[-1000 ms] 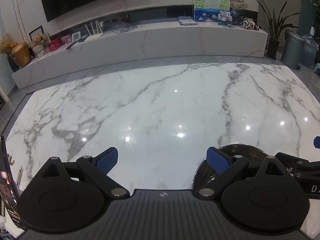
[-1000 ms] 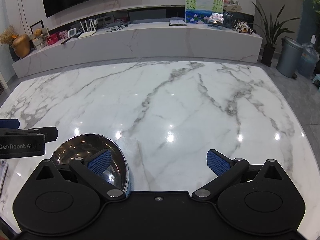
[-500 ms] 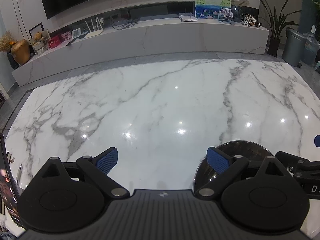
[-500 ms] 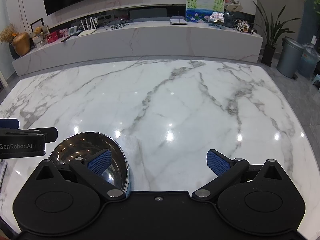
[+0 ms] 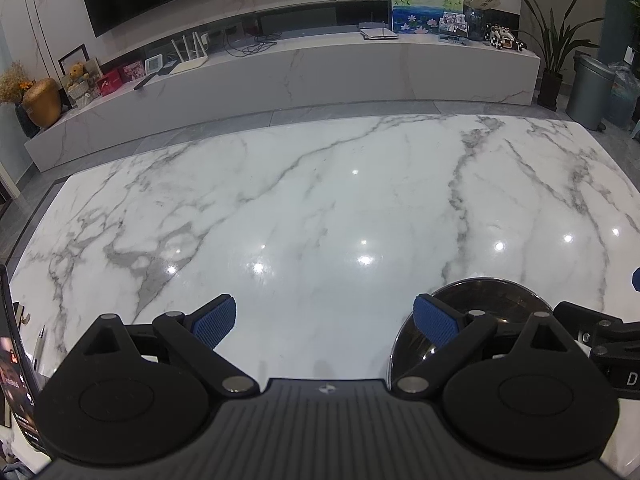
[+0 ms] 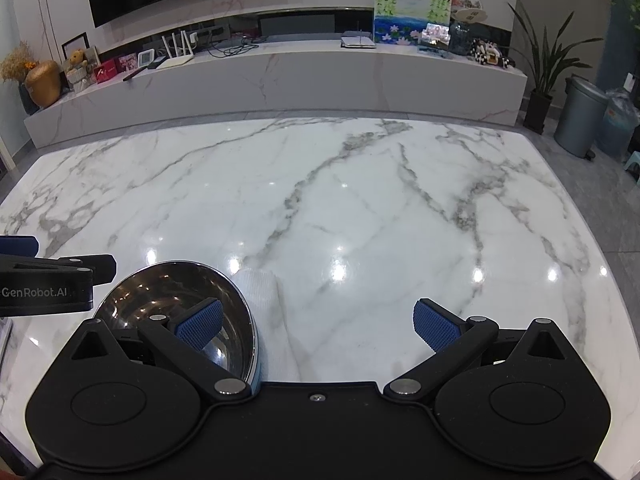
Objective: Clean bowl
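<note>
A shiny steel bowl stands on the marble table near its front edge, under my right gripper's left finger. In the left wrist view the same bowl lies behind my right finger. A white cloth lies on the table just right of the bowl, touching it. My left gripper is open with only bare marble between its blue pads. Open as well, my right gripper hovers with the cloth's edge and table between its pads. The left gripper shows at the left edge of the right wrist view.
The white marble table stretches far ahead. A phone on a stand and a pen sit at the left front edge. Beyond the table are a low TV shelf, a grey bin and a potted plant.
Both views have pulled back and up slightly; the bowl sits a little further from the grippers and the white cloth beside it now shows. Both grippers stay open.
</note>
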Motion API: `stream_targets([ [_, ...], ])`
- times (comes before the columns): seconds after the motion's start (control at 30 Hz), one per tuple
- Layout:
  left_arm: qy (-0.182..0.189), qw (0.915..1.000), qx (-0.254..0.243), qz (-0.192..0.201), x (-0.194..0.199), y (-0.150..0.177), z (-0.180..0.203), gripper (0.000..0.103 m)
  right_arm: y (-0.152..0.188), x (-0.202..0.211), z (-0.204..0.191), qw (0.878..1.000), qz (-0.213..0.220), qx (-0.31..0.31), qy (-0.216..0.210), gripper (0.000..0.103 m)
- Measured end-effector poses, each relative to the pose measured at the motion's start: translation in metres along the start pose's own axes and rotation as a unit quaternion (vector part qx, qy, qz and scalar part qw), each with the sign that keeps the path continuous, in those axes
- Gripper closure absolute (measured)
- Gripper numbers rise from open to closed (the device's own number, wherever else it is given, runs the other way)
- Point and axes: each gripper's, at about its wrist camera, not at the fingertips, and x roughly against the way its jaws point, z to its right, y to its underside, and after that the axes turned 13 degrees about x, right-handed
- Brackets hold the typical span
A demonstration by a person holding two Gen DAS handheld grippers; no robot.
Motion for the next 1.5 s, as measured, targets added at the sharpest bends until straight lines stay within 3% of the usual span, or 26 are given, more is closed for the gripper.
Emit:
stream_targets([
  [0.7,0.000,0.9998,-0.014,-0.011,-0.002,0.003,0.001,0.006,0.000,-0.003,-0.003,1.000,-0.003,0.000,0.001,0.001],
  [1.07,0.002,0.9994,-0.032,-0.015,-0.003,0.007,0.003,0.008,-0.001,0.007,0.013,1.000,0.017,-0.013,0.005,0.003],
  [1.23,0.008,0.9988,-0.041,-0.026,-0.007,0.012,0.007,0.016,0.003,0.009,0.019,1.000,0.015,-0.002,0.011,0.013],
  [1.37,0.018,0.9983,-0.042,-0.035,-0.009,0.016,0.006,0.028,0.010,0.006,0.025,1.000,0.003,0.009,0.014,0.023],
  [1.5,0.028,0.9975,-0.048,-0.044,-0.012,0.020,0.006,0.035,0.019,0.002,0.033,1.000,-0.013,0.016,0.020,0.045],
])
